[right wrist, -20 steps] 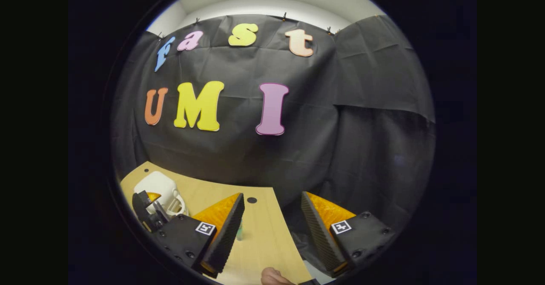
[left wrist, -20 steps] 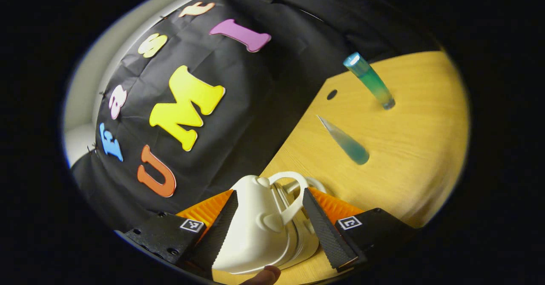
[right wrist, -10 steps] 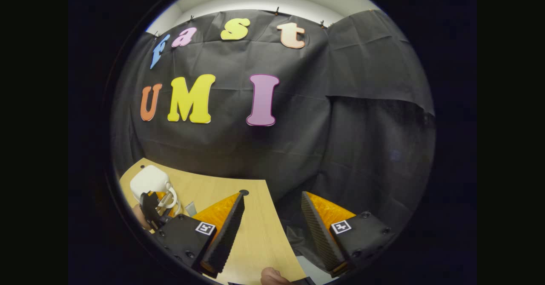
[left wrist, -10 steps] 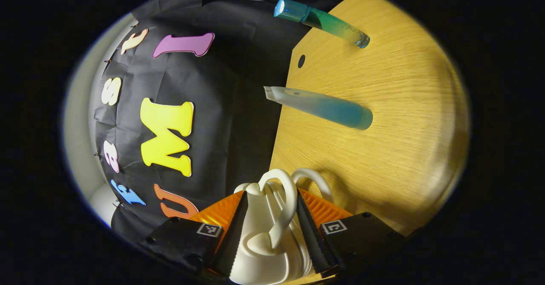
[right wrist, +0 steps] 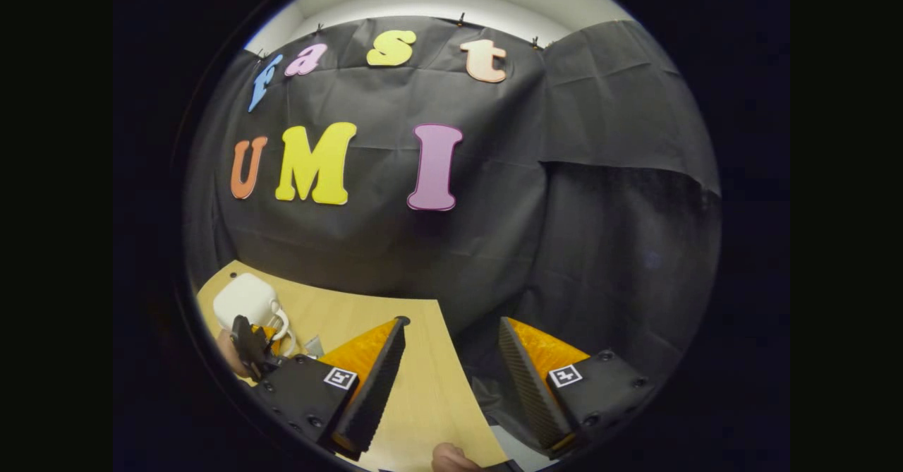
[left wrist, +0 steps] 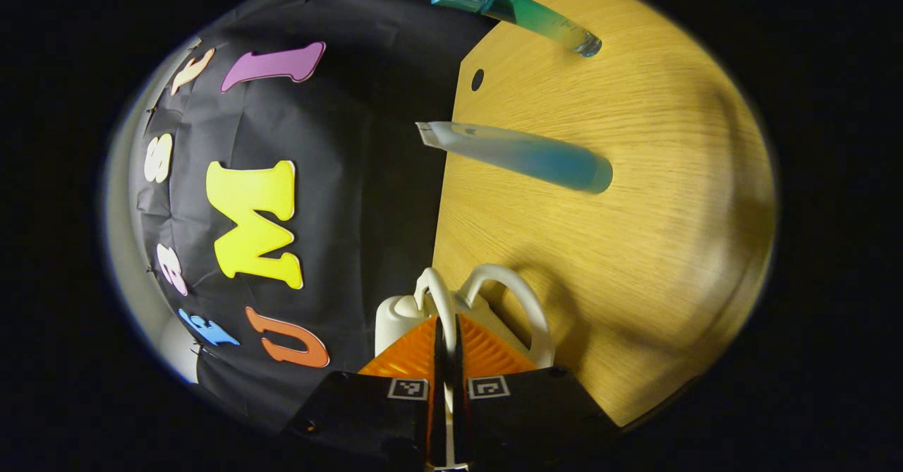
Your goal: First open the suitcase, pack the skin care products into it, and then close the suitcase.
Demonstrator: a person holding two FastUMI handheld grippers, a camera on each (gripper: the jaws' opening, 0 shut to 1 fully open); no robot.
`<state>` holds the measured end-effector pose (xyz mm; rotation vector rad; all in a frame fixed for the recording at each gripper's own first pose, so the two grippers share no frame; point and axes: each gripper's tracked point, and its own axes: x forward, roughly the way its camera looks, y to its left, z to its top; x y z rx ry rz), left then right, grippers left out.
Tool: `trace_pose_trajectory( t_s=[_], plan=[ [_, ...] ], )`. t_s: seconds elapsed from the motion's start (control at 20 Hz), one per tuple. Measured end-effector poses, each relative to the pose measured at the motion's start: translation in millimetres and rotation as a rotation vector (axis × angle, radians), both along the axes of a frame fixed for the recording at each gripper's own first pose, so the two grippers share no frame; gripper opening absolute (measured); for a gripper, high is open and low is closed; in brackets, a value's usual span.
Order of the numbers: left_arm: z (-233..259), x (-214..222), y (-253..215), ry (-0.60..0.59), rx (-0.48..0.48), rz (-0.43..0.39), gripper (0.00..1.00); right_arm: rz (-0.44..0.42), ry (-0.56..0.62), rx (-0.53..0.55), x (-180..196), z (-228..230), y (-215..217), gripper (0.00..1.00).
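Observation:
The small white suitcase [left wrist: 391, 317] sits closed on the wooden table [left wrist: 635, 232], just ahead of my left gripper [left wrist: 449, 321]. That gripper is shut on one thin white handle loop [left wrist: 432, 292]; the second loop [left wrist: 525, 299] stands free on its right. A blue-to-clear tube [left wrist: 522, 159] and a teal bottle [left wrist: 518, 13] lie farther out on the table. In the right gripper view my right gripper [right wrist: 451, 324] hangs open over the table's right edge, holding nothing. The suitcase [right wrist: 243, 299] and the left gripper [right wrist: 248, 341] sit far to its left.
The black cloth wall [right wrist: 494, 232] rises close behind the table [right wrist: 416, 387]. A small round hole [left wrist: 477, 79] marks the table's back corner. Bare wood spreads to the right of the tube. A fingertip [right wrist: 451, 458] shows at the bottom edge of the right gripper view.
My left gripper's fingers have gone from wide apart around the suitcase to shut on one handle loop, and its view has rolled. The right gripper has barely moved.

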<state>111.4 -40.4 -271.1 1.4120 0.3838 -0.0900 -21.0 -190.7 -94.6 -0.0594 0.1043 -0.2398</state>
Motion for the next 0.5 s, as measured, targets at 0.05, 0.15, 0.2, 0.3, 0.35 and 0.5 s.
trace_pose_trajectory(
  t_s=[0.05,0.15,0.2,0.3,0.35,0.5],
  plan=[
    [1,1,3,0.014,-0.043,0.016,0.06,-0.003,-0.004,-0.003,2,1,1,0.8],
    [16,-3,4,0.014,-0.118,0.037,0.04,-0.017,-0.009,-0.007,6,6,3,0.8],
    [29,-3,7,0.005,-0.161,0.043,0.04,-0.023,-0.01,-0.004,8,8,4,0.8],
    [55,0,17,-0.015,-0.259,0.066,0.03,-0.039,-0.01,-0.003,14,12,7,0.79],
    [67,0,22,-0.02,-0.311,0.076,0.03,-0.041,-0.009,-0.008,16,13,12,0.8],
    [108,4,43,-0.046,-0.431,0.086,0.03,-0.04,-0.009,-0.022,24,19,30,0.8]
  ],
)
